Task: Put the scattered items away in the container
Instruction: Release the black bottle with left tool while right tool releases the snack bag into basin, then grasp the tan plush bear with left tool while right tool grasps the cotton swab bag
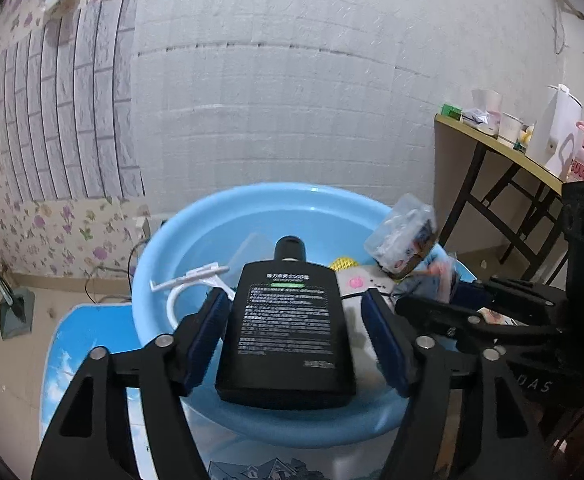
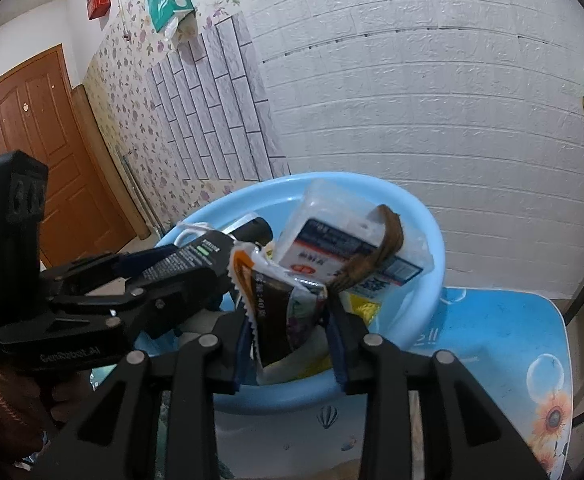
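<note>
A flat black plastic bottle (image 1: 285, 332) is seen at lower centre between the released pads of the left hand-held gripper (image 1: 292, 336), over the round light-blue plastic basin (image 1: 163, 232); crinkled snack sachets (image 2: 275, 312) are clamped by the right hand-held gripper (image 2: 292, 344) at the basin's near rim

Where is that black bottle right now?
In the left wrist view the black bottle sits centre, between the left tool's fingers, over the blue basin's near rim, beside a white hanger.

Crowded inside the blue basin (image 1: 159, 240) by white hanger (image 1: 187, 280) and clear packet (image 2: 332, 232); open above the rim.
</note>
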{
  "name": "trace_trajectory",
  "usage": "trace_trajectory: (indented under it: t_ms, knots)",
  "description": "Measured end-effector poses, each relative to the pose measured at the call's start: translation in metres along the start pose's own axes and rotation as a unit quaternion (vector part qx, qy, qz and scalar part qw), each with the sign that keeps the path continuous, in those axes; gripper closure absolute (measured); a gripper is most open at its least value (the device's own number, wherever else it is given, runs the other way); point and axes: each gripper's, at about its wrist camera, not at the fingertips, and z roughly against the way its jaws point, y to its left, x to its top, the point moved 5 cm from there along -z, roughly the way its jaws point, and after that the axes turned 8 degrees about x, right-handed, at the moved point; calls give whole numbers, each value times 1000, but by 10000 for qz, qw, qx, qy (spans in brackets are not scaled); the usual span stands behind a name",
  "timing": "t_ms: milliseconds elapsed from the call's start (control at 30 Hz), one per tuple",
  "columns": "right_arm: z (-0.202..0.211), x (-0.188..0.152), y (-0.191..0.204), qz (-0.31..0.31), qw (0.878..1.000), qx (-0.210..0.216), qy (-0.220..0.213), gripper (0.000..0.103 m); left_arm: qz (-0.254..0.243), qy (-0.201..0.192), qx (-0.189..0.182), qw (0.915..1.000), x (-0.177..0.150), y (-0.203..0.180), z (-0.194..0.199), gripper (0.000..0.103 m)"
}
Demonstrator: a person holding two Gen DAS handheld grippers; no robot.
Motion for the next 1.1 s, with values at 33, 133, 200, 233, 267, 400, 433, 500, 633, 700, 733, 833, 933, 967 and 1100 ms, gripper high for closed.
trace_trajectory:
  t_ms: [33, 133, 200, 233, 267, 400, 433, 500, 633, 700, 733, 833, 933, 967, 1100]
  knots:
    - [0, 0, 0, -2, 10000, -1, 19, 67, -15, -9, -1, 10000, 1, -1, 2, 33]
    - [3, -1, 2, -22, 10000, 2, 42, 64, -37, 3, -11, 10000, -2, -3, 8, 33]
    - [6, -1, 4, 11, 10000, -38, 53, 63, -42, 11, -24, 10000, -4, -5, 13, 33]
    - [9, -2, 5, 25, 10000, -64, 45, 63, -42, 12, -32, 10000, -5, -6, 16, 33]
    - [12, -3, 5, 32, 10000, -87, 30, 63, -42, 6, -32, 10000, -6, -7, 19, 33]
    - [25, -8, 3, -65, 9998, -186, -39, 63, -44, 11, -2, 10000, -12, -9, 31, 33]
    - [29, -9, 3, -86, 9997, -207, -69, 63, -32, 17, 1, 10000, -13, -9, 33, 33]
    - [36, -11, 3, -114, 9996, -235, -120, 63, -15, 39, -3, 10000, -17, -10, 38, 33]
    - [49, -16, 4, -124, 9993, -296, -178, 63, -54, 52, 31, 10000, -24, -14, 48, 33]
    - [57, -20, 4, -146, 9992, -325, -196, 63, -55, 70, 23, 10000, -28, -16, 53, 33]
    - [59, -21, 4, -155, 9991, -336, -205, 63, -59, 81, 22, 9999, -30, -18, 55, 33]
    - [71, -29, 2, -210, 9987, -399, -245, 63, -88, 152, 1, 9998, -38, -23, 58, 33]
    - [78, -35, -2, -265, 9983, -461, -232, 63, -124, 280, -74, 9995, -50, -32, 59, 33]
    - [80, -38, -4, -292, 9982, -487, -210, 63, -147, 334, -115, 9993, -55, -36, 58, 33]
    - [86, -49, -12, -398, 9974, -591, -121, 63, -308, 537, -265, 9977, -71, -54, 54, 33]
